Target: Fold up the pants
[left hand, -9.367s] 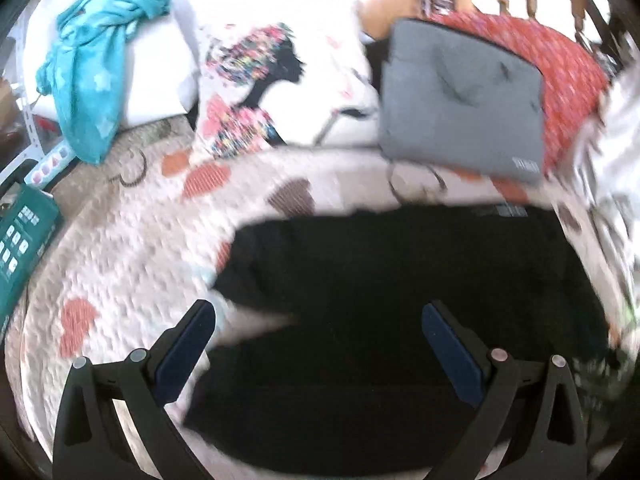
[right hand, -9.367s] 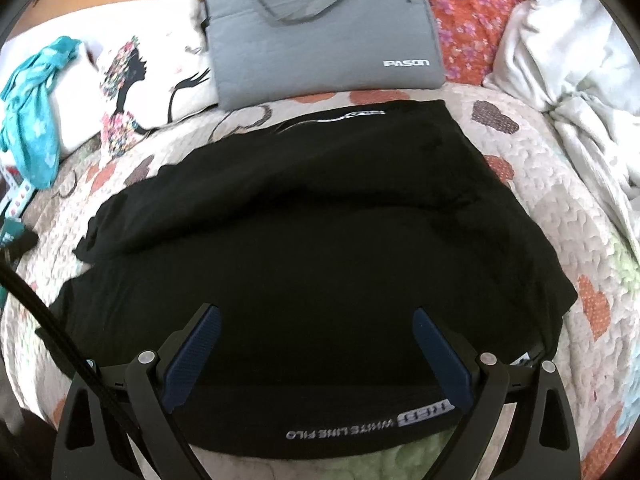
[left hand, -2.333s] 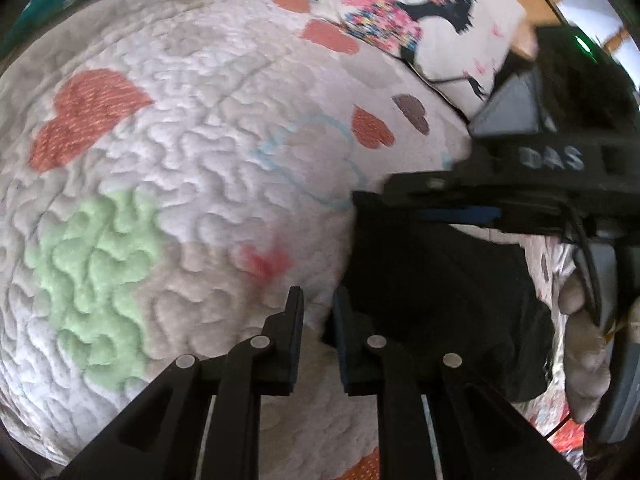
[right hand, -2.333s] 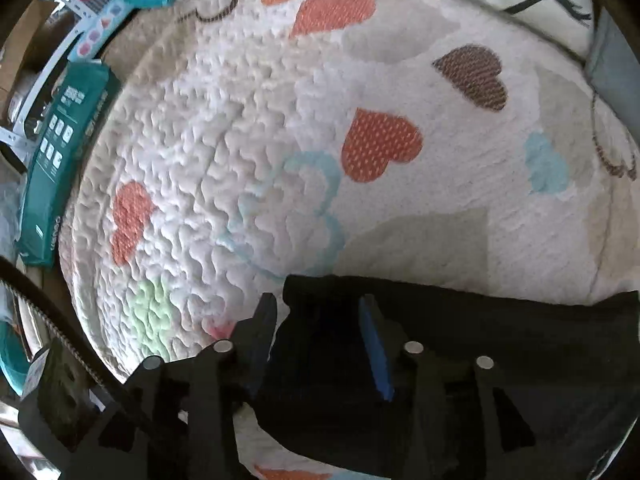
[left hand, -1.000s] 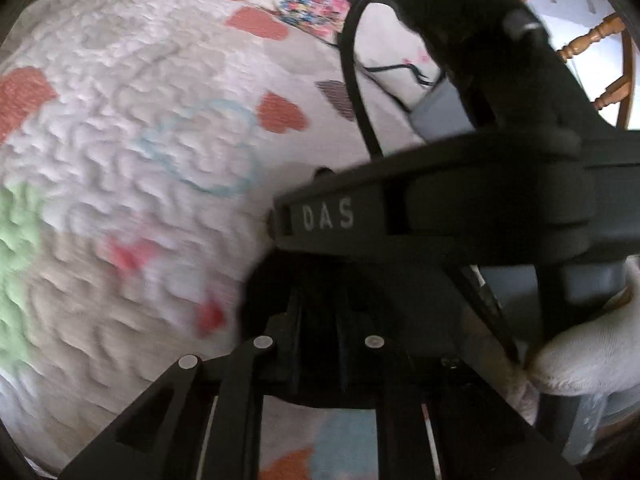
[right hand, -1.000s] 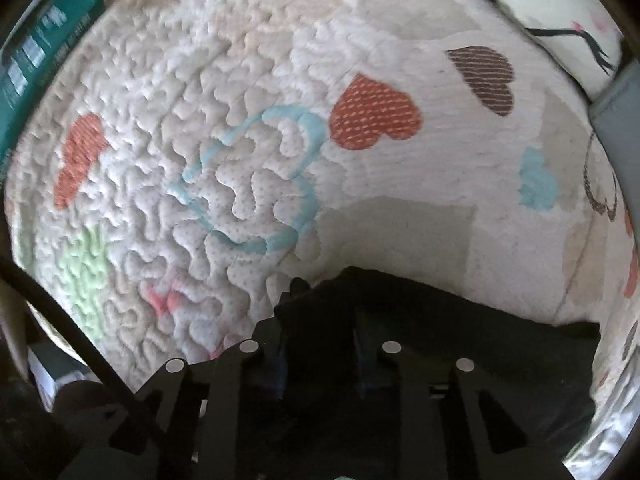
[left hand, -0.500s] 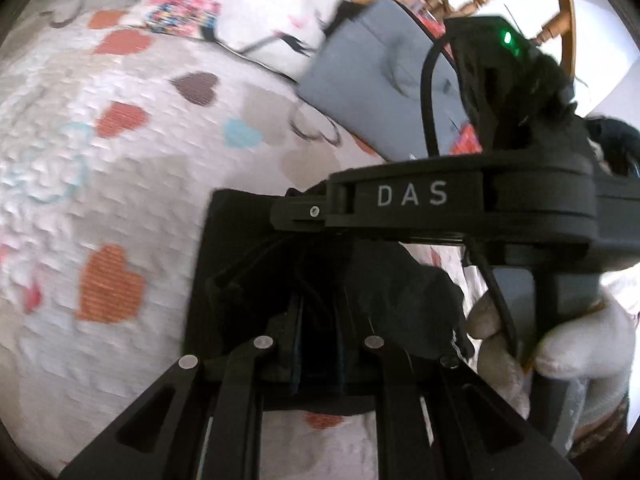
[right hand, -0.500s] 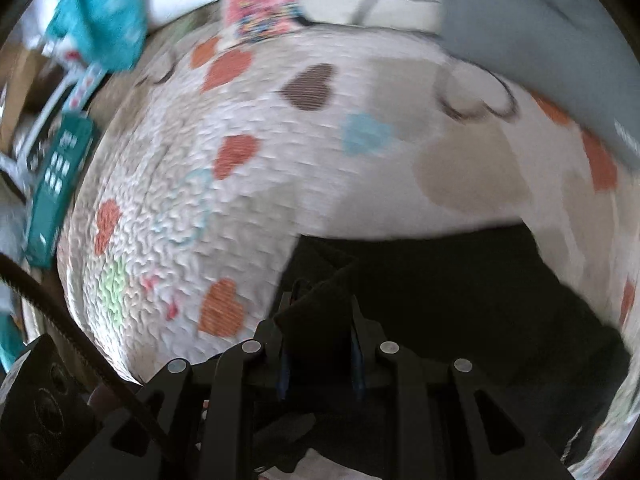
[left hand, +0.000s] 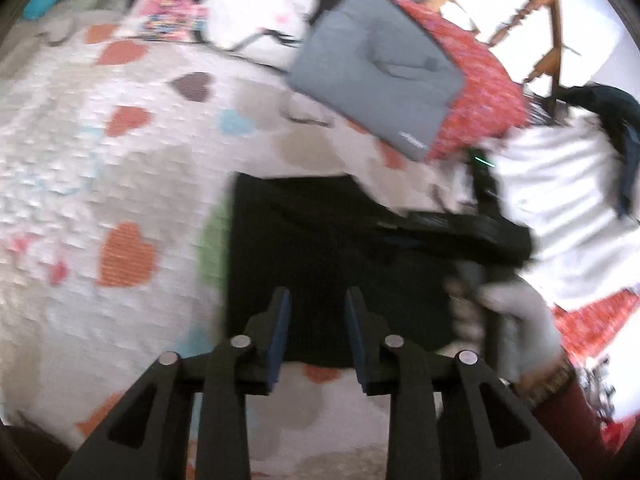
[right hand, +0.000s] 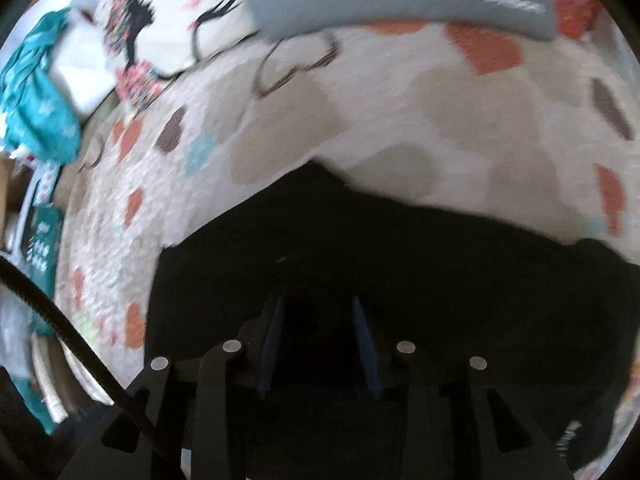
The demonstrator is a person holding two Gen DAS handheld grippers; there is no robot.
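The black pants (left hand: 332, 256) lie folded into a rough rectangle on the heart-patterned quilt (left hand: 100, 160). My left gripper (left hand: 316, 304) is open over the near edge of the pants, holding nothing. The right gripper shows in the left wrist view (left hand: 452, 228), held by a gloved hand over the pants' right side. In the right wrist view the pants (right hand: 400, 248) fill the lower half, and my right gripper (right hand: 318, 312) is open just above the cloth, holding nothing.
A grey laptop sleeve (left hand: 380, 76) leans on a red floral pillow (left hand: 480, 96) at the back. A printed white pillow (left hand: 224, 12) lies behind the quilt. A teal cloth (right hand: 36, 112) and a green box (right hand: 40, 248) sit at the left. White bedding (left hand: 560, 208) is at the right.
Both grippers have carried the left end of the pants over to the right, laid it on the rest, and opened, letting go of the cloth. Both views are blurred from motion.
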